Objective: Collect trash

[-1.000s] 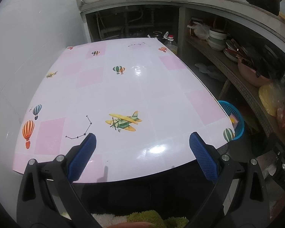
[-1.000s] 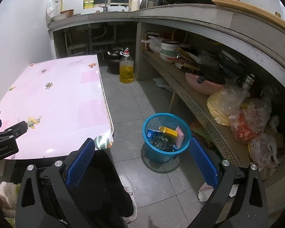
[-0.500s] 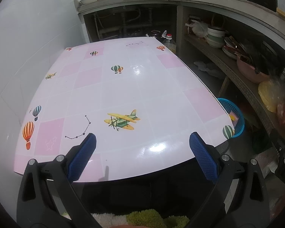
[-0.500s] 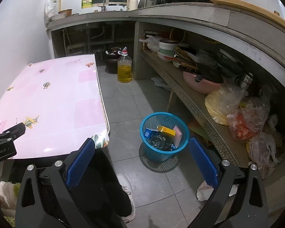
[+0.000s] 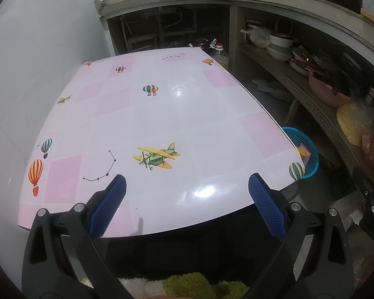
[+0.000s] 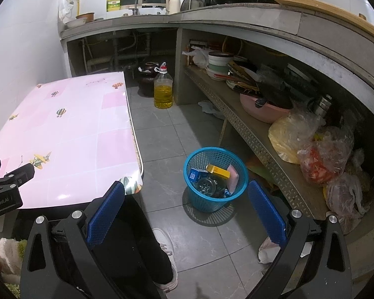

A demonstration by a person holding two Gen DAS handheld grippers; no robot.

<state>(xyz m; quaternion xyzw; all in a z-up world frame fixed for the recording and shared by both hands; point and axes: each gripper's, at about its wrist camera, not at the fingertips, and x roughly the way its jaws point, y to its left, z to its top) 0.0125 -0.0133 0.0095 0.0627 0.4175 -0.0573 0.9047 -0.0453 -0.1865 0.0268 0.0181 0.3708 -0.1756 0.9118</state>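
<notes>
A blue mesh trash basket (image 6: 215, 178) stands on the grey tiled floor right of the table; it holds a yellow box (image 6: 218, 170), a blue box (image 6: 195, 173), a pink packet and dark items. Its rim also shows in the left wrist view (image 5: 309, 147). My right gripper (image 6: 187, 211) is open and empty, above the floor just in front of the basket. My left gripper (image 5: 187, 204) is open and empty over the near edge of the pink patterned table (image 5: 162, 114). The table top carries only printed pictures.
A bottle of yellow oil (image 6: 163, 89) and a dark pot (image 6: 148, 74) stand on the floor beyond the table. A low shelf (image 6: 251, 129) at the right holds bowls, pans and plastic bags. The person's leg and white shoe (image 6: 165, 254) are below the right gripper.
Both grippers have drifted slightly back and up; the views shift a little. Both stay open and empty.
</notes>
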